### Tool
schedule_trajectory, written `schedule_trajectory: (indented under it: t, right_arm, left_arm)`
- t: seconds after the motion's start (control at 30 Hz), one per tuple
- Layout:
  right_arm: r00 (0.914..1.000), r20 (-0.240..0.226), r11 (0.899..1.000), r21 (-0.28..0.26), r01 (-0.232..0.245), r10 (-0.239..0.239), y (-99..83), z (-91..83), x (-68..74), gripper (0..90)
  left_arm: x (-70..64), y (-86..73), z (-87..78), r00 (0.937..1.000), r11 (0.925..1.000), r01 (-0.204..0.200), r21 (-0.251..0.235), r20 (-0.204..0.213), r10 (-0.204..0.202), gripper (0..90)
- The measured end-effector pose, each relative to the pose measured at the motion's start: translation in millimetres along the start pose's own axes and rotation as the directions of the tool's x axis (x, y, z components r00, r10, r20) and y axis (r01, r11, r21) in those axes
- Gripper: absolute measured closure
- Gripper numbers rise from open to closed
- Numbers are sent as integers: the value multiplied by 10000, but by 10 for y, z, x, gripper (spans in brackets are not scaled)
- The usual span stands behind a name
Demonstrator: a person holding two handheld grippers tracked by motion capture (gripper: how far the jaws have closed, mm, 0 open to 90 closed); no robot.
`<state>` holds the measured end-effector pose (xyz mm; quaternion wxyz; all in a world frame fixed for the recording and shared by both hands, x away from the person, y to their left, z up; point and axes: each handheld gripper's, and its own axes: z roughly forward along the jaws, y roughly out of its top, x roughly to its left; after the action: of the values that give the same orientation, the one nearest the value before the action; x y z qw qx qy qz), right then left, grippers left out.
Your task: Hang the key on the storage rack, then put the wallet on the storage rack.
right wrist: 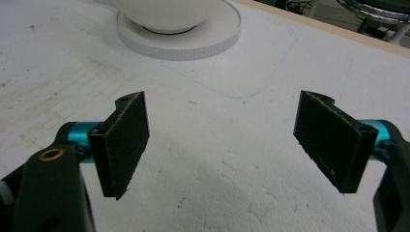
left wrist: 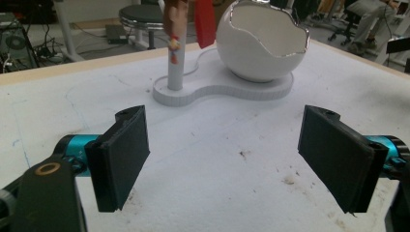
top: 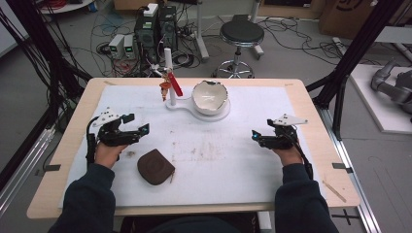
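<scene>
Both tongs, the left gripper [top: 138,127] and the right gripper [top: 257,137], rest wide open and empty on the white mat [top: 233,170], likely ready to start. The brown pouch [top: 155,166] lies just beside the left hand [top: 108,151].

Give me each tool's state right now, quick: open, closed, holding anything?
Left tool: open, jaws wide apart, holding nothing, over bare white mat.
Right tool: open, jaws wide apart, holding nothing.
</scene>
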<state>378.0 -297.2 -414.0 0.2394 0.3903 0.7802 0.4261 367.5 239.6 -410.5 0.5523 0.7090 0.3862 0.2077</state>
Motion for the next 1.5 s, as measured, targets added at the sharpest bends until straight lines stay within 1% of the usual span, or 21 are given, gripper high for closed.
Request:
schedule_trajectory:
  t: [0.07,0.3,0.4,0.57,0.67,0.77,0.8,0.83,0.87,0.9,0.93,0.97,1.0,1.07,1.1,1.17,1.23,1.33,1.4,1.43,1.5]
  right_arm:
    - [10000,1,10000,-1,18,-18,1,-2,-1,205]
    - [10000,-54,10000,21,37,-37,0,7,6,205]
    - [10000,-66,9999,136,43,-42,-9,23,-11,205]
    - [9996,-230,9997,186,153,-148,-10,44,12,205]
    - [9993,-316,9997,171,192,-186,-5,30,34,205]
    - [9991,-379,9998,64,190,-187,2,8,49,205]
    - [9991,-379,9998,64,190,-187,2,8,49,205]
    - [9990,-416,9998,93,176,-172,-1,5,41,205]
    - [9990,-434,9999,91,113,-109,-1,8,43,205]
    - [9990,-427,9999,97,141,-137,-1,13,39,205]
    - [9989,-443,9998,134,157,-151,-1,20,41,205]
    - [9989,-443,9998,134,157,-151,-1,20,41,205]
    - [9986,-496,9996,214,182,-171,0,41,58,205]
    - [9982,-566,9995,229,194,-181,4,52,73,205]
    - [9981,-576,9994,233,243,-229,6,53,77,205]
    - [9980,-599,9995,222,217,-203,8,50,81,205]
    - [9980,-600,9995,221,235,-221,5,52,74,206]
    - [9979,-633,9995,271,159,-141,6,60,82,205]
    - [9978,-637,9995,239,196,-180,6,66,84,205]
    - [9978,-636,9994,280,184,-166,9,70,92,205]
    - [9977,-647,9994,260,222,-205,10,71,92,205]
  left_arm:
    - [2,-11,13,9999,9998,105,138,71,-106,184]
    - [-21,-30,48,9989,9983,158,555,438,-183,186]
    - [-16,-54,75,9963,9953,262,935,789,-336,186]
    - [-53,-74,75,9906,9885,392,1458,1241,-576,188]
    - [-94,-108,69,9839,9818,430,1851,1630,-739,220]
    - [-130,-150,56,9818,9724,362,2307,1733,-776,226]
    - [-130,-150,56,9818,9724,362,2307,1733,-776,226]
    - [-133,-184,36,9783,9622,412,2693,1850,-936,226]
    - [-130,-206,35,9746,9558,486,2899,1955,-1089,226]
    - [-125,-227,37,9708,9463,501,3193,2070,-1213,226]
    - [-124,-251,45,9698,9398,448,3387,2109,-1222,226]
    - [-124,-251,45,9698,9398,448,3387,2109,-1222,226]
    - [-134,-291,70,9671,9268,407,3733,2184,-1305,226]
    - [-151,-315,106,9608,9132,265,4067,2418,-1356,226]
    - [-163,-329,128,9607,9061,223,4224,2419,-1365,226]
    - [-161,-339,152,9591,9004,418,4331,2351,-1577,206]
    - [-147,-353,165,9556,8997,471,4339,2428,-1671,197]
    - [-163,-348,184,9588,9010,428,4317,2359,-1586,197]
    - [-175,-345,195,9590,9012,549,4300,2287,-1675,229]
    - [-204,-341,234,9611,9050,723,4192,2132,-1756,242]
    - [-237,-324,274,9665,9107,737,4064,1960,-1657,255]
